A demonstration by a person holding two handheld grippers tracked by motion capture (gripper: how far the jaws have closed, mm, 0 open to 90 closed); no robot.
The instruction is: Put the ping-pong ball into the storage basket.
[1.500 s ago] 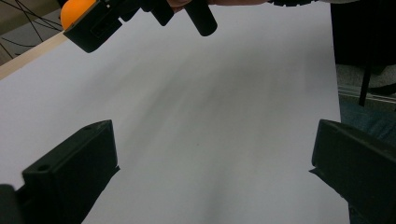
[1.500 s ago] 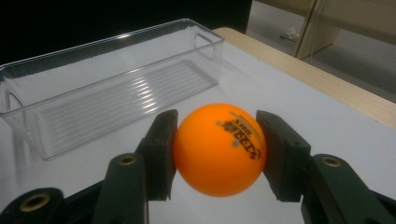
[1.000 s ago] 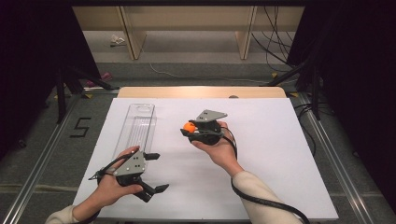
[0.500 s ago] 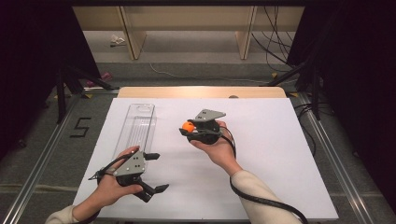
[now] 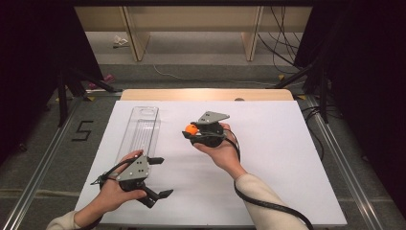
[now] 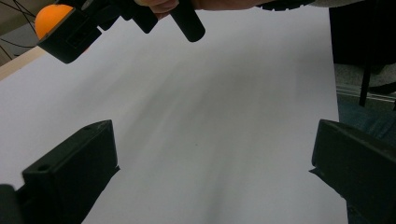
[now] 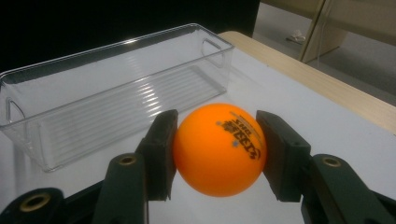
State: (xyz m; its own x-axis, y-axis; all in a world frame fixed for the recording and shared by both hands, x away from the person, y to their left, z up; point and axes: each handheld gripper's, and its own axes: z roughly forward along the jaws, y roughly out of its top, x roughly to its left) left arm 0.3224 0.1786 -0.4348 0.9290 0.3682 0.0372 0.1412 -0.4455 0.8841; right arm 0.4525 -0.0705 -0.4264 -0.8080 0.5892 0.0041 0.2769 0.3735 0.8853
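Note:
An orange ping-pong ball (image 7: 219, 149) with black print sits between the pads of my right gripper (image 7: 217, 135), which is shut on it. In the high view that gripper (image 5: 190, 131) is held a little above the middle of the white table sheet (image 5: 287, 158), with the ball (image 5: 192, 128) at its left end. A clear plastic tray (image 5: 141, 129) lies empty to its left, and in the right gripper view the tray (image 7: 116, 135) lies just beyond the ball. My left gripper (image 5: 162, 177) rests near the front left, jaws wide apart and open (image 6: 212, 140) over bare sheet.
A wooden table edge (image 5: 206, 94) runs along the far side of the sheet. Metal rails (image 5: 43, 167) flank the table, and a "5" (image 5: 82, 130) is marked at the left. The right gripper's cable (image 5: 268, 203) trails along the forearm.

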